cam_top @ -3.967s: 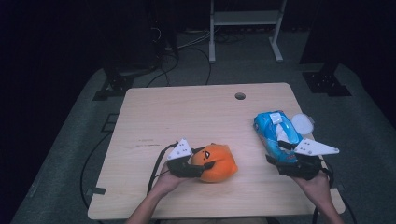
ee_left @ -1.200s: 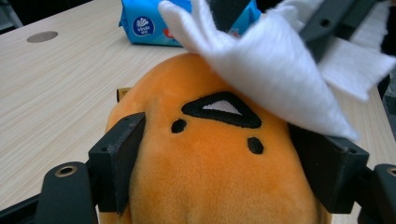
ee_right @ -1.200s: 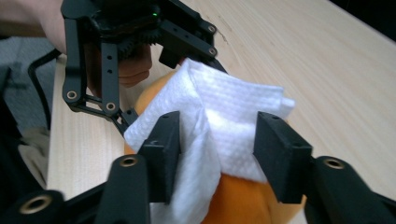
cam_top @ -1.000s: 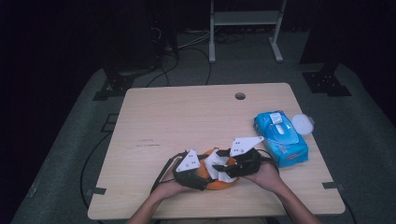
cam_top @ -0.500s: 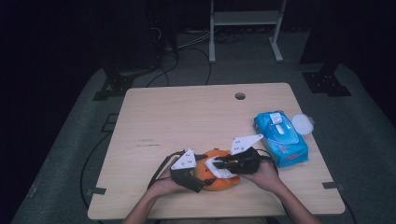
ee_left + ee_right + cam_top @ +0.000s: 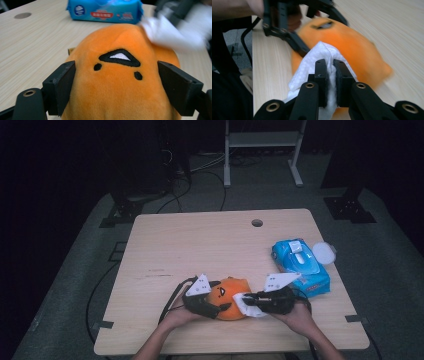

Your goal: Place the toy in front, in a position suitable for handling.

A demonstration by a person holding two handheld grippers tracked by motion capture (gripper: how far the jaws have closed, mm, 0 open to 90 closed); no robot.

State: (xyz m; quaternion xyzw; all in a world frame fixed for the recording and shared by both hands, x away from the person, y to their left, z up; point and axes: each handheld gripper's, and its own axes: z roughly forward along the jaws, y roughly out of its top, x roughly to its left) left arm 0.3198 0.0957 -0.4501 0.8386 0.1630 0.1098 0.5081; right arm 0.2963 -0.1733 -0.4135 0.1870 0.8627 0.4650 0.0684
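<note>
One orange plush toy (image 6: 231, 296) sits near my edge of the one wooden table (image 6: 210, 245), face stitched in black and white. My left gripper (image 6: 212, 306) straddles it; in the left gripper view the toy (image 6: 120, 75) bulges between the two jaws, which press into its sides, so I record it as clamped on the toy, though those jaws have just been closing a little. My right gripper (image 6: 248, 298) has its two jaws pinched together on one white wipe (image 6: 246, 304); in the right gripper view the wipe (image 6: 317, 60) is bunched between the pads and lies against the side of the toy (image 6: 352, 50). Right-side jaws have just been closing onto it. Count of other items: one blue pack of wipes (image 6: 301, 266) on the right part of the table, well apart from the toy; one white round lid (image 6: 324, 252) just beside the pack at the table's right edge; one round hole (image 6: 257, 223) near the far edge.
</note>
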